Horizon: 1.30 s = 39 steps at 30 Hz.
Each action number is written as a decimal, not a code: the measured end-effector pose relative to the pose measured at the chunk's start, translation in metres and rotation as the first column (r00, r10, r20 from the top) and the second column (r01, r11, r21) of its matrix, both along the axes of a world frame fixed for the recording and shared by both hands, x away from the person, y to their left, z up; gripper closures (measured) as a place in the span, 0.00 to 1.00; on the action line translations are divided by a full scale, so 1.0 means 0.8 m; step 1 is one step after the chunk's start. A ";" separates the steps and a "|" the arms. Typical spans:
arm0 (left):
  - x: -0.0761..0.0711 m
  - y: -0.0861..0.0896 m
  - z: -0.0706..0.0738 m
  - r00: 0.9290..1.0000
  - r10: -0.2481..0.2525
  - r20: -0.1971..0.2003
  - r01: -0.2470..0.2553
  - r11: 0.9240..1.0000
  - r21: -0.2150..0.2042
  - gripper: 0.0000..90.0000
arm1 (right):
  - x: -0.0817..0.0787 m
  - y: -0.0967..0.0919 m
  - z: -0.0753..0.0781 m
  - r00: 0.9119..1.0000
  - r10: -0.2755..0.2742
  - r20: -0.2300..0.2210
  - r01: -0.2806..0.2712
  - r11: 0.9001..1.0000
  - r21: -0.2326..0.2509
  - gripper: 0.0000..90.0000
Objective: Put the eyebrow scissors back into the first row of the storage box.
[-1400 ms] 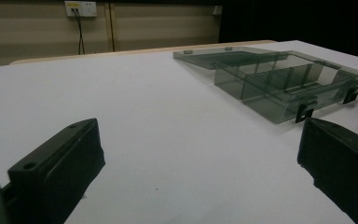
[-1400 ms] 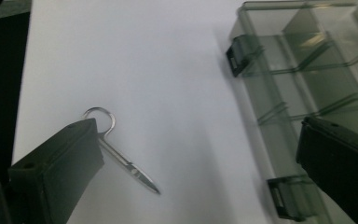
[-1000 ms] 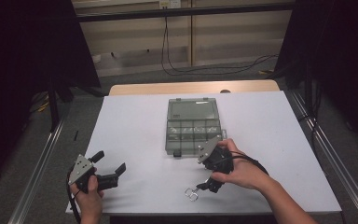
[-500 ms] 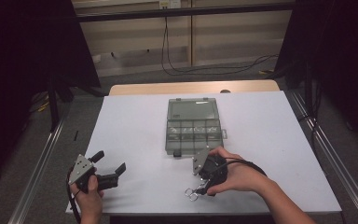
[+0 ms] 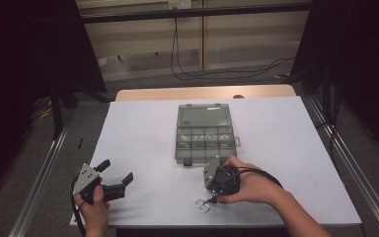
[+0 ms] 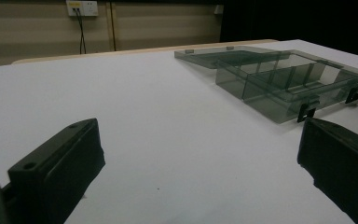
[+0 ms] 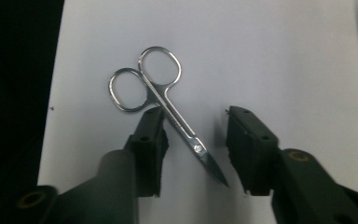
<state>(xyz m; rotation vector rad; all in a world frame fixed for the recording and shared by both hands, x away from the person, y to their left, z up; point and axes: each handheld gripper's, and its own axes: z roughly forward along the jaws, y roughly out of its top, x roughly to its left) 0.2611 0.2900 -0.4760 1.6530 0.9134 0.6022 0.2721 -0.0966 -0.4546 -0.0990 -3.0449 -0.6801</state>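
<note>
High view, from left to right: the left gripper (image 5: pixel 109 178) is sitting at the near left corner of the white table (image 5: pixel 143 133), its jaws spread wide with nothing between them, pointing toward the middle. In the left gripper view those jaws are framing bare tabletop, with the open smoky plastic compartment box (image 6: pixel 279 79) lying well ahead and to the right. That box (image 5: pixel 205 133) is resting at the table's centre, lid folded back.

Further right, just nearer the person than the box, the right gripper (image 5: pixel 208 196) is pointing down over a small pair of nail scissors (image 5: pixel 202 204) lying flat near the table's front edge. In the right gripper view the scissors (image 7: pixel 168 116) are lying slantwise between the jaws: finger rings out beyond the tips toward the upper left, blade tip back near the right jaw. The long axis is crossing the gap at an angle rather than squarely. The jaws have just been closing; the left one is touching the shank, the right one is standing clear, so the scissors are not yet clamped. Closing further will likely swing the blades before the grip settles. The right hand is plainly the nearer one.
</note>
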 end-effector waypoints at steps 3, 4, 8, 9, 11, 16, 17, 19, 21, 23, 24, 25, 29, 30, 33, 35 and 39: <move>0.000 0.000 0.000 1.000 -0.001 -0.005 0.002 1.000 0.009 0.00 | -0.004 0.001 0.001 1.000 0.005 -0.004 -0.005 1.000 -0.004 0.78; 0.000 -0.001 0.000 1.000 0.002 -0.003 -0.002 1.000 0.014 0.00 | -0.005 0.002 0.001 1.000 0.007 -0.007 -0.007 1.000 -0.009 0.80; 0.000 -0.004 0.000 1.000 0.011 -0.010 -0.011 0.999 0.039 0.00 | -0.006 0.003 0.002 0.999 0.013 -0.034 -0.013 1.000 -0.021 0.90; 0.000 -0.006 0.000 1.000 0.009 -0.007 -0.009 0.999 0.047 0.00 | -0.005 0.003 0.003 0.999 0.018 -0.045 -0.019 1.000 -0.023 0.94; 0.000 -0.006 0.000 1.000 0.008 -0.007 -0.008 0.999 0.050 0.00 | -0.004 0.003 0.003 0.998 0.021 -0.059 -0.023 0.999 -0.030 0.95; 0.000 -0.004 0.000 1.000 0.013 -0.008 -0.013 0.999 0.041 0.00 | -0.006 0.001 0.004 0.998 0.028 -0.061 -0.029 0.999 -0.022 0.95; 0.001 -0.004 0.000 1.000 0.014 -0.009 -0.013 0.999 0.043 0.00 | -0.007 0.001 0.004 0.998 0.027 -0.056 -0.029 0.999 -0.022 0.95; 0.001 -0.004 0.000 1.000 0.007 -0.006 -0.007 0.999 0.044 0.00 | -0.008 0.000 0.004 0.999 0.028 -0.044 -0.029 0.999 -0.015 0.95; 0.001 -0.005 0.000 1.000 0.010 -0.006 -0.010 0.999 0.041 0.00 | -0.010 -0.002 0.004 0.999 0.031 -0.029 -0.031 0.999 -0.010 0.96; 0.001 -0.005 0.000 1.000 0.007 -0.007 -0.007 0.999 0.043 0.00 | -0.013 -0.004 0.003 0.999 0.028 -0.018 -0.028 1.000 0.003 0.96; 0.001 -0.005 0.000 1.000 0.008 -0.007 -0.007 0.999 0.042 0.00 | -0.014 -0.005 0.003 1.000 0.020 -0.017 -0.020 1.000 0.001 0.96; 0.001 -0.005 0.000 1.000 0.008 -0.007 -0.008 0.999 0.043 0.00 | -0.014 -0.005 0.003 1.000 0.021 -0.010 -0.021 1.000 0.006 0.95; 0.001 -0.005 0.000 1.000 0.013 -0.007 -0.012 0.999 0.041 0.00 | -0.015 -0.008 0.002 1.000 0.017 -0.003 -0.017 1.000 0.015 0.96; 0.001 -0.005 0.000 1.000 0.010 -0.008 -0.009 0.999 0.045 0.00 | -0.016 -0.008 0.002 1.000 0.016 0.003 -0.016 1.000 0.019 0.95; 0.001 -0.005 0.000 1.000 0.010 -0.008 -0.009 0.999 0.041 0.00 | -0.018 -0.009 0.001 1.000 0.023 0.015 -0.023 0.999 0.027 0.96; 0.001 -0.004 0.000 1.000 0.016 -0.007 -0.016 0.999 0.043 0.00 | -0.018 -0.009 0.001 0.999 0.028 0.030 -0.029 0.999 0.027 0.96; 0.003 -0.004 0.000 1.000 0.013 -0.015 -0.013 0.999 0.040 0.00 | -0.019 -0.011 0.003 1.000 0.013 0.020 -0.013 1.000 0.020 0.96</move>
